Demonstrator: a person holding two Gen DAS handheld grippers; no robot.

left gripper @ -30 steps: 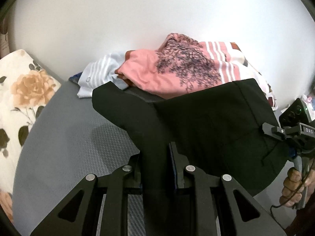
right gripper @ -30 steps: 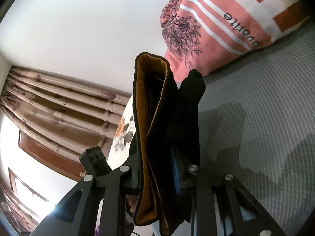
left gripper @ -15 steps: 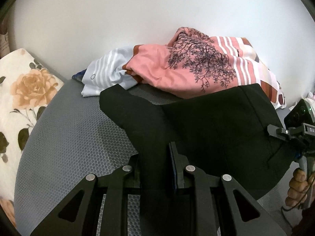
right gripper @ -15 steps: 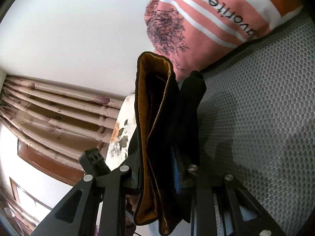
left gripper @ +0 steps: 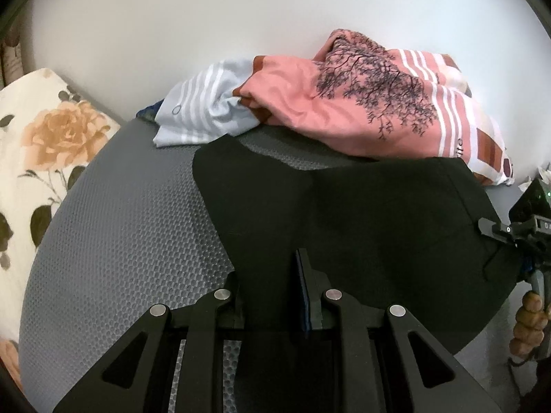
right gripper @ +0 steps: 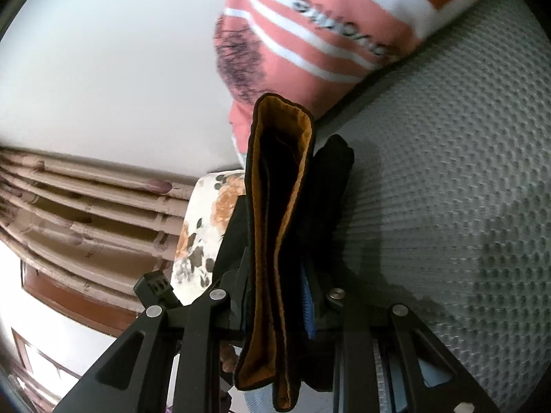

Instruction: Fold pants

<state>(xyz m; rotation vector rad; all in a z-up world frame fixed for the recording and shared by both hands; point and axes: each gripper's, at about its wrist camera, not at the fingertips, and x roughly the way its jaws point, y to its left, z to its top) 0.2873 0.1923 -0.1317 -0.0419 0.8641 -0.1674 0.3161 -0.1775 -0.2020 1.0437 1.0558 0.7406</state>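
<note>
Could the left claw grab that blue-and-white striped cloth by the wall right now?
Probably not as things stand. The left claw is shut on the black pants, so its fingers are full. The striped cloth lies farther off across the grey mat, and nothing else blocks the way.

A bedroom in a home is indicated. A grey textured mattress cover point(left gripper: 131, 227) is seen against a plain white wall point(left gripper: 172, 17), with a rose-printed pillow point(left gripper: 44, 144) at one side, crumpled pink and striped bedding point(left gripper: 361, 110) piled at the wall, and pleated beige curtains point(right gripper: 86, 206) hung beside a window.
</note>
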